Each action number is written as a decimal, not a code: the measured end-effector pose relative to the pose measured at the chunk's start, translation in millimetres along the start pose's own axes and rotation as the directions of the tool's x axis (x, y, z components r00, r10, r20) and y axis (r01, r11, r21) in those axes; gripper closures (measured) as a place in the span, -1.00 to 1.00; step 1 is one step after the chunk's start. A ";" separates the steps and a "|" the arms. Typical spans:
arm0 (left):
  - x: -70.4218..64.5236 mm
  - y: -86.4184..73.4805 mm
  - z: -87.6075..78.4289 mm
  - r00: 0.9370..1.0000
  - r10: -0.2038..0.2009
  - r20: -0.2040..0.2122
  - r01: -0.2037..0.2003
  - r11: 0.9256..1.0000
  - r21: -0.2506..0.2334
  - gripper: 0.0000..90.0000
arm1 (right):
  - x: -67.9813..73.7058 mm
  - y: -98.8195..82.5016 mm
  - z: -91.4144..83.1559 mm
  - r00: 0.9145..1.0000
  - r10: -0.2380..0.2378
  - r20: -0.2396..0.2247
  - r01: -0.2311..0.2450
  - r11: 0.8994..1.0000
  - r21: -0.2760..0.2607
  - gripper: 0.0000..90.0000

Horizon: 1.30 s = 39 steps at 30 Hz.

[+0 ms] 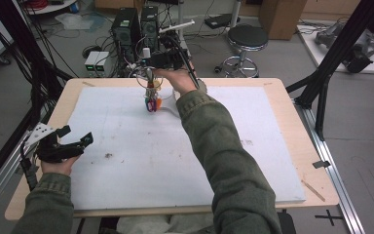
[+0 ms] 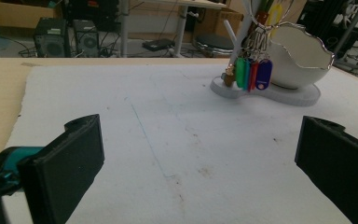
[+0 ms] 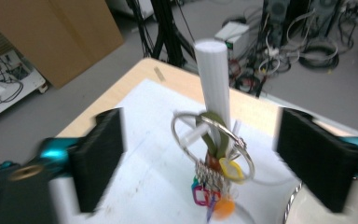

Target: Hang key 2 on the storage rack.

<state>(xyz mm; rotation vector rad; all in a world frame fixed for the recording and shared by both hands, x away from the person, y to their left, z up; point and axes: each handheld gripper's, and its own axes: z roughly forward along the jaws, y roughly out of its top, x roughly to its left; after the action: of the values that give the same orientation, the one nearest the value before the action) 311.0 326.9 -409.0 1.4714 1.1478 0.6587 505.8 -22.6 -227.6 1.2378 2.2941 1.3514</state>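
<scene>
A white stand has an upright post (image 3: 212, 79), a flat base (image 2: 289, 95) and a white bowl (image 2: 298, 60). It sits at the far middle of the white foam mat (image 1: 175, 156). A metal key ring (image 3: 228, 133) hangs on the post's side peg, with coloured tags (image 3: 223, 205) (image 2: 254, 74) (image 1: 152, 103) dangling below. My right gripper (image 3: 199, 135) (image 1: 148, 73) is open, its jaws standing wide on either side of the ring without touching it. My left gripper (image 2: 199, 140) (image 1: 78, 135) rests open and empty at the mat's near left edge.
The wooden table (image 1: 282, 97) carries the mat. Beyond its far edge stand computer towers (image 1: 131, 29), cables and a black stool (image 1: 246, 39). A black frame post (image 1: 331, 63) rises at the right. The person's right sleeve (image 1: 224, 151) crosses the mat's middle.
</scene>
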 end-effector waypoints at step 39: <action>-1.4 0.1 -1.1 1.000 0.012 -0.009 -0.012 1.000 0.008 -0.96 | -68.1 -78.0 -55.2 0.998 0.017 0.056 -0.019 0.999 0.027 -0.96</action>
<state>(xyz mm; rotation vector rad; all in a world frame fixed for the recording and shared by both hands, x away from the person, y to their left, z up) 309.5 326.1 -408.4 1.4840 1.1504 0.6704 475.0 -125.8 -274.2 1.2906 2.2767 1.2790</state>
